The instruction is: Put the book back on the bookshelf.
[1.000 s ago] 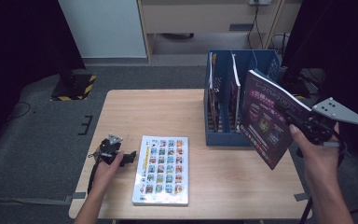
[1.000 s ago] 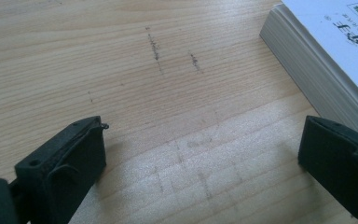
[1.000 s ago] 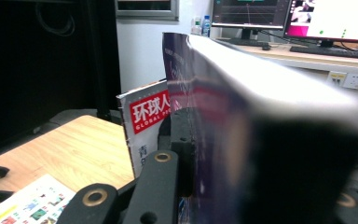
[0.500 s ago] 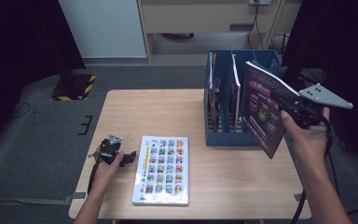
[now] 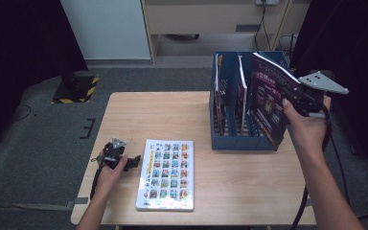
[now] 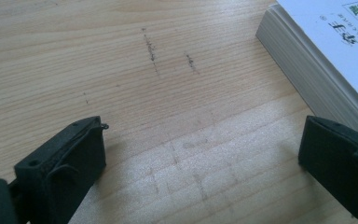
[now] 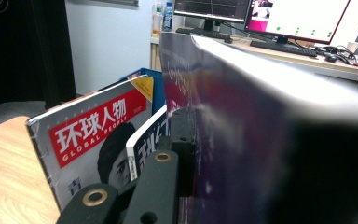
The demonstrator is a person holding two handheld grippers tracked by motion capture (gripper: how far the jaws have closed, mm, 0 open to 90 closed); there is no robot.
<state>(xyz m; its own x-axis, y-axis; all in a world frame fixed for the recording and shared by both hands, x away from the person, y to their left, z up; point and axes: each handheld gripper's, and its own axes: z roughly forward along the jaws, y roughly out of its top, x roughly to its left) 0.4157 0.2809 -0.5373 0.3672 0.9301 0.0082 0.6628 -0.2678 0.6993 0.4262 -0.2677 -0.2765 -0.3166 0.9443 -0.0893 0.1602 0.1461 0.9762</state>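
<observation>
The right gripper (image 5: 292,98) clamps its jaws on a purple magazine (image 5: 267,103), upright above the blue file rack (image 5: 239,139). The right gripper view reveals a red-titled magazine (image 7: 93,140) beside it. The left gripper (image 5: 124,162) rests with jaws released on the worktop (image 5: 172,115).

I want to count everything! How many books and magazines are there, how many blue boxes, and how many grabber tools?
Books and magazines: 4 (purple book, white book, two magazines in the rack)
Blue rack: 1
Grippers: 2 (left gripper, right gripper)
Total: 7
</observation>
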